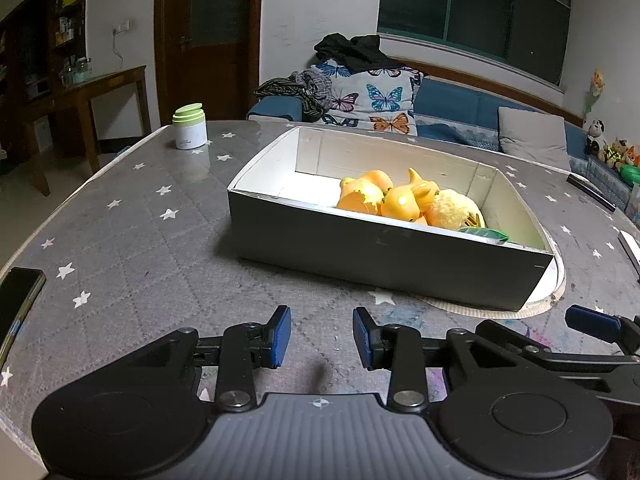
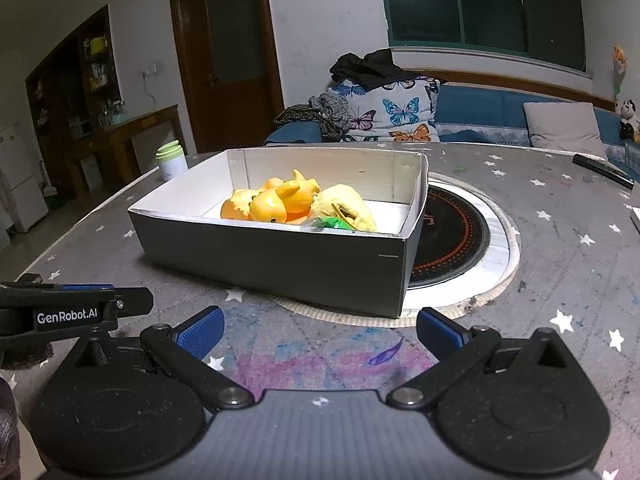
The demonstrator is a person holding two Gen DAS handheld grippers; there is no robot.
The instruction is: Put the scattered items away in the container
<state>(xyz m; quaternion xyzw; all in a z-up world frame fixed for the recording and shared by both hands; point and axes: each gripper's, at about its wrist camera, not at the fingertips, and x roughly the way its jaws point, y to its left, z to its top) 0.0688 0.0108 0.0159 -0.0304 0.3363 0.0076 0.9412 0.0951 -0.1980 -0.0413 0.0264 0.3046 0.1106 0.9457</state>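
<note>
A grey cardboard box (image 1: 360, 256) with a white inside stands on the table; it also shows in the right wrist view (image 2: 280, 264). Inside lie orange-yellow toy ducks (image 1: 400, 198) (image 2: 276, 204), a pale yellow plush toy (image 1: 452, 210) (image 2: 344, 204) and a green item (image 1: 486, 235) (image 2: 332, 223). My left gripper (image 1: 322, 340) is open and empty, low over the table in front of the box. My right gripper (image 2: 320, 332) is open wide and empty, in front of the box's near right corner. The right gripper's blue finger (image 1: 592, 322) shows at the left view's right edge.
A white jar with a green lid (image 1: 189, 127) (image 2: 171, 161) stands at the table's far left. A phone (image 1: 18, 304) lies at the left edge. A round black hob (image 2: 456, 236) sits under the box's right end. A dark remote (image 2: 602, 168) lies far right. A sofa stands behind.
</note>
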